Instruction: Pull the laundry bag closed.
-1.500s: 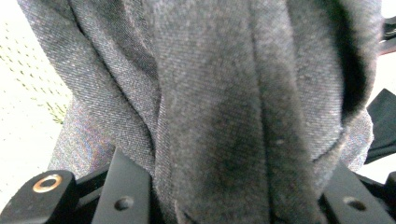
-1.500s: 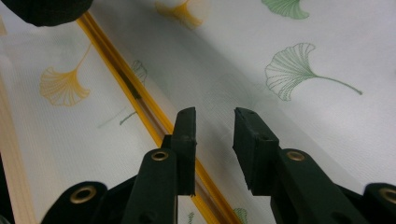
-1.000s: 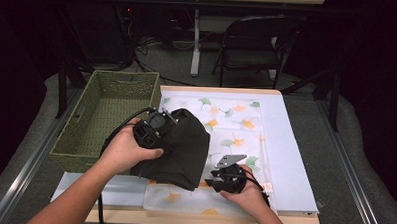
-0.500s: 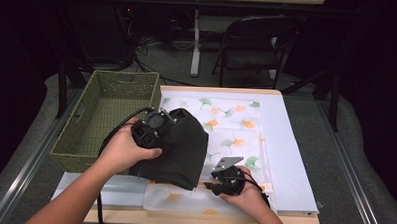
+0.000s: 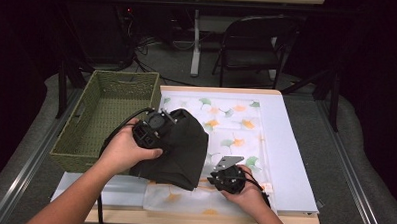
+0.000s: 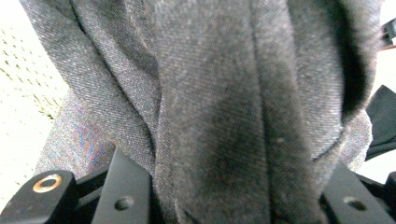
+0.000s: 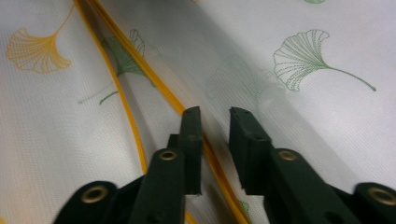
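Note:
A dark grey cloth (image 5: 182,151) hangs in a bunch above the table's front left. My left gripper (image 5: 153,128) is shut on its upper edge. In the left gripper view the cloth (image 6: 210,116) is gathered in thick folds between the jaws of the left gripper (image 6: 229,196). A sheer white cloth with green and orange ginkgo leaves (image 5: 226,123) lies spread on the table. My right gripper (image 5: 219,177) rests low on it by the dark cloth's lower corner. Its jaws stand narrowly open (image 7: 215,116) over a raised fold of the white cloth (image 7: 303,102), beside its orange hem (image 7: 126,107).
A green woven basket (image 5: 73,142) stands at the left of the table, close to my left hand. The pale table top (image 5: 290,145) runs bare along the right side. A folding chair (image 5: 254,44) and cables are on the floor beyond the table.
Both grippers have stayed almost in place. The dark cloth hangs from the left one much as before.

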Action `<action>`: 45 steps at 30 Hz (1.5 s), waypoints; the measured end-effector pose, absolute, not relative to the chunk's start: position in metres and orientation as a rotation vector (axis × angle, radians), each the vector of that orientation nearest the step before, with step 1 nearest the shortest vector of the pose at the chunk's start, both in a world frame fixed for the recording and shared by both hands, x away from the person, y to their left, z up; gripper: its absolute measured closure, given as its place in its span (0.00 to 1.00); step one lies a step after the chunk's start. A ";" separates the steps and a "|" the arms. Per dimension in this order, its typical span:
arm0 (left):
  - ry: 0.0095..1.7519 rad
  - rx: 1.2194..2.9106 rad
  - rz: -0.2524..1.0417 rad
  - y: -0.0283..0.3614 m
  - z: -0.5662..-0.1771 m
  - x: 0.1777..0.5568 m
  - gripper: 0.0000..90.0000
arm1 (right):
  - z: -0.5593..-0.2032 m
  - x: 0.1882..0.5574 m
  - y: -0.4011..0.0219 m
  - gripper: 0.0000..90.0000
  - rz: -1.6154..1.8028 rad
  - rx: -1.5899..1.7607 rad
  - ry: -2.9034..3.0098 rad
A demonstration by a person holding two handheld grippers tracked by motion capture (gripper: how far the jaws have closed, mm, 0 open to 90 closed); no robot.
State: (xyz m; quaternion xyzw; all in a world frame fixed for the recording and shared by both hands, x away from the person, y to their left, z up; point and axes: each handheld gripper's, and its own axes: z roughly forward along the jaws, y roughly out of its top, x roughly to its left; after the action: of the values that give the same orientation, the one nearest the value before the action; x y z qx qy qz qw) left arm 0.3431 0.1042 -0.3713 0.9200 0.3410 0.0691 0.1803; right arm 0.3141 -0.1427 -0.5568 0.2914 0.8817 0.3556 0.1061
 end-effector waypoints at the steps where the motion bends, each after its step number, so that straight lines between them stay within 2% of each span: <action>1: 0.963 2.598 0.196 0.104 -0.371 0.343 0.64 | -0.557 0.314 -0.143 0.89 1.048 0.861 2.597; 7: 0.961 2.601 0.194 0.105 -0.370 0.343 0.64 | -0.555 0.317 -0.144 0.98 1.059 0.902 2.605; 22: 0.946 2.588 0.191 0.109 -0.370 0.338 0.64 | -0.536 0.332 -0.148 0.99 1.126 0.965 2.603; 45: 0.942 2.563 0.176 0.115 -0.373 0.326 0.64 | -0.517 0.401 -0.158 0.99 1.171 1.113 2.613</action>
State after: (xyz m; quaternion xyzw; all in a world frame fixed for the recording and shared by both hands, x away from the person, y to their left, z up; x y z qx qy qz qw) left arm 0.3264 0.1152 -0.3729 0.9175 0.3373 0.0631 0.2011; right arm 0.4012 -0.1583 -0.5172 0.3620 0.8501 0.3810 0.0347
